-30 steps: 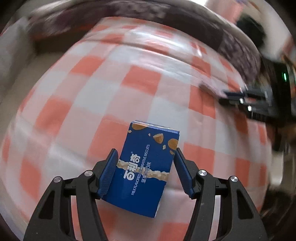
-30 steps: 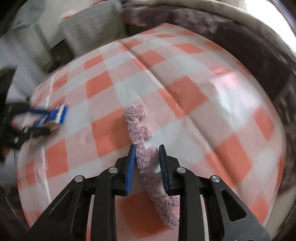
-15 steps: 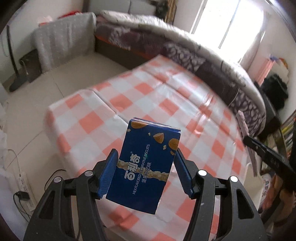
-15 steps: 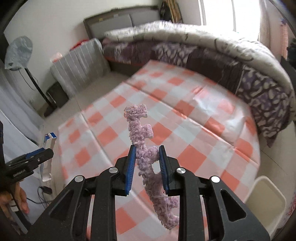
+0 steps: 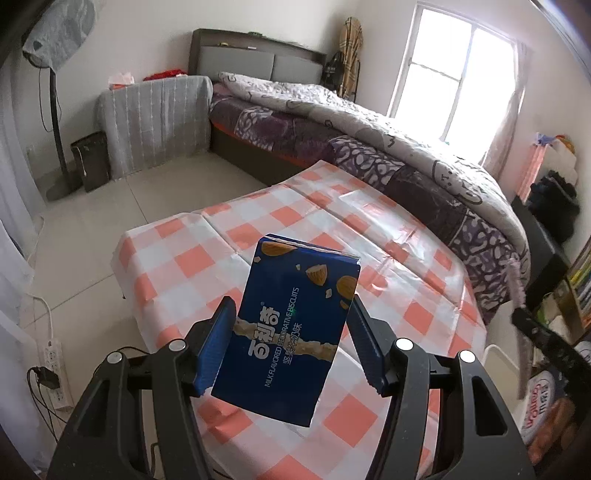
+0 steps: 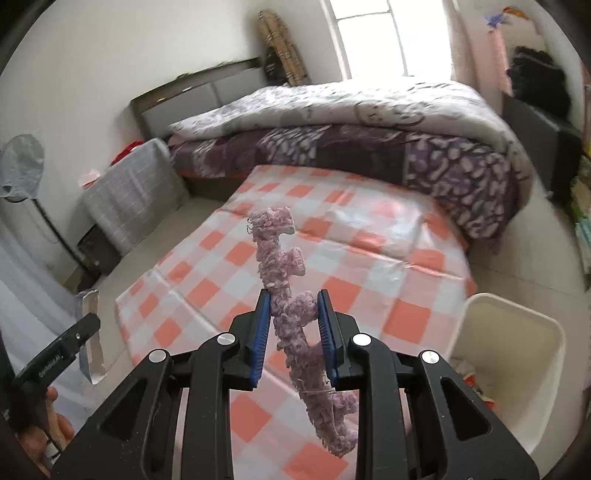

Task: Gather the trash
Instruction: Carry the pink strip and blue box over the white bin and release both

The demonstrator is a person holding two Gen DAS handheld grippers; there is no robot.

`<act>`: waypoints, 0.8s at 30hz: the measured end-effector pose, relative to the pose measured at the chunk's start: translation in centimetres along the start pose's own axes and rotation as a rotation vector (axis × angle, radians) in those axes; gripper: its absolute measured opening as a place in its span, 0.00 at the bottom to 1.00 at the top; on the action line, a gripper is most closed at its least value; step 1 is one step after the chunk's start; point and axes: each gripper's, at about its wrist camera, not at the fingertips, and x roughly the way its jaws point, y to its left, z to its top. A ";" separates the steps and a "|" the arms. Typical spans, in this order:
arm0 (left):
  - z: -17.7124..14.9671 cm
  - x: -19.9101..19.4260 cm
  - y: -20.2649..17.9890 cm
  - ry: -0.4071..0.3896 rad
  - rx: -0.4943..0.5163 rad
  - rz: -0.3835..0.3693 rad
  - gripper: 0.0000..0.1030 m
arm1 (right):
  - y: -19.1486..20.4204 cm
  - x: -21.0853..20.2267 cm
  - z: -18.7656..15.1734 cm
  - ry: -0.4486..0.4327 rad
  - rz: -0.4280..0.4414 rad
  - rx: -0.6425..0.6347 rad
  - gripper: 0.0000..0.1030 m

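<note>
My left gripper [image 5: 291, 343] is shut on a blue biscuit box [image 5: 291, 325] and holds it high above the checked table [image 5: 192, 258]. My right gripper [image 6: 293, 328] is shut on a fuzzy purple strip [image 6: 280, 258] and holds it upright above the same table [image 6: 369, 229]. A white trash bin [image 6: 517, 339] stands on the floor at the table's right end; some wrappers show inside it. The right gripper with its strip shows at the right edge of the left wrist view [image 5: 517, 291]. The left gripper and the box edge show at the left of the right wrist view [image 6: 88, 325].
A bed [image 5: 369, 122] with a purple and white quilt lies behind the table. A grey covered piece of furniture [image 5: 155, 114], a standing fan [image 5: 51, 33] and a small dark bin [image 5: 90, 158] stand by the far wall. Shelves and bags [image 5: 554, 332] are at the right.
Both grippers have risen from the tabletop with the box and the purple strip held. The right wrist view has swung right, bringing the white bin into sight.
</note>
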 end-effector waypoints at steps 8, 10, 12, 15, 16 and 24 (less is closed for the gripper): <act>-0.2 -0.1 -3.5 -0.061 0.047 -0.016 0.59 | -2.7 -1.4 -0.2 -0.067 -0.103 0.026 0.24; -0.3 -0.4 -4.6 -0.088 0.076 -0.022 0.59 | -3.4 -1.8 0.0 -0.078 -0.116 0.038 0.24; -0.4 -0.6 -5.5 -0.100 0.097 -0.030 0.59 | -4.0 -2.1 0.0 -0.085 -0.127 0.051 0.24; -0.8 -0.5 -6.7 -0.099 0.118 -0.047 0.59 | -5.1 -2.6 -0.2 -0.095 -0.150 0.070 0.24; -0.9 -0.4 -7.0 -0.098 0.124 -0.051 0.59 | -5.5 -2.9 -0.2 -0.100 -0.161 0.078 0.24; -2.3 0.1 -10.3 -0.076 0.185 -0.096 0.59 | -9.1 -4.7 -0.6 -0.111 -0.240 0.160 0.24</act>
